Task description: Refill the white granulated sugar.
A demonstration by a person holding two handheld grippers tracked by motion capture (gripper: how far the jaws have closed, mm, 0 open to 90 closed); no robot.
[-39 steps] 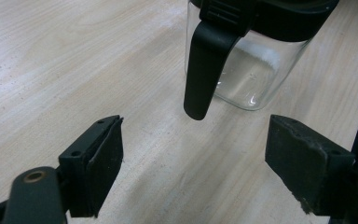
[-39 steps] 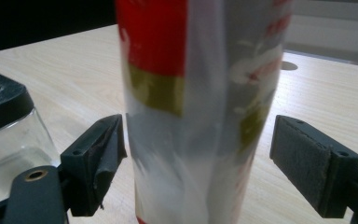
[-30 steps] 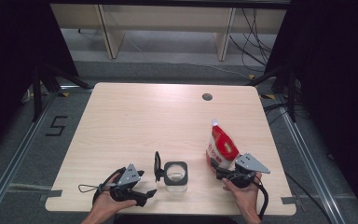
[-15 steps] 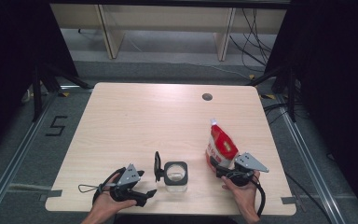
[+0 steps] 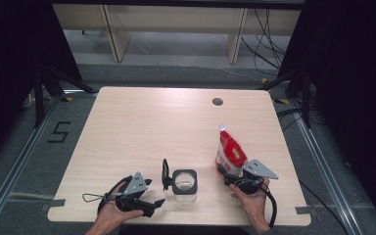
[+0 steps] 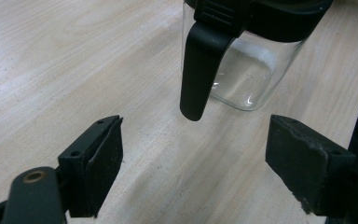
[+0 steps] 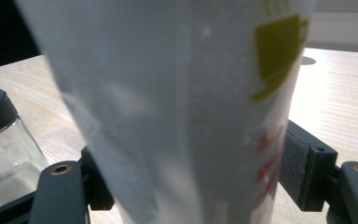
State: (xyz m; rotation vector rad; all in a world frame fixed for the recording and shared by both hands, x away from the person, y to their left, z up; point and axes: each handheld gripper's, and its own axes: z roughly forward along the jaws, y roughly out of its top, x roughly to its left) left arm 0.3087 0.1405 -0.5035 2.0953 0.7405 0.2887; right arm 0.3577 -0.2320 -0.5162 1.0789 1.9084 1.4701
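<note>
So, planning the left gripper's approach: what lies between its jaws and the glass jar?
Bare tabletop. In the left gripper view, the jar stands ahead of the open left gripper, its black lid flap hanging down.

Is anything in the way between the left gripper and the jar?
Nothing visible. The left gripper has its jaws open, with bare table between them and the jar. The jar's black handle hangs toward it.

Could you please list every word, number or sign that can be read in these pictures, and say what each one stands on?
"5": black mark on the grey floor left of the table, in the high view.
Red print on the white and red pouch, seen in the right gripper view: too blurred to read.
Olive-yellow patch on the same pouch: a shape, no legible words.
Glass jar with its black lid: no label.
</note>
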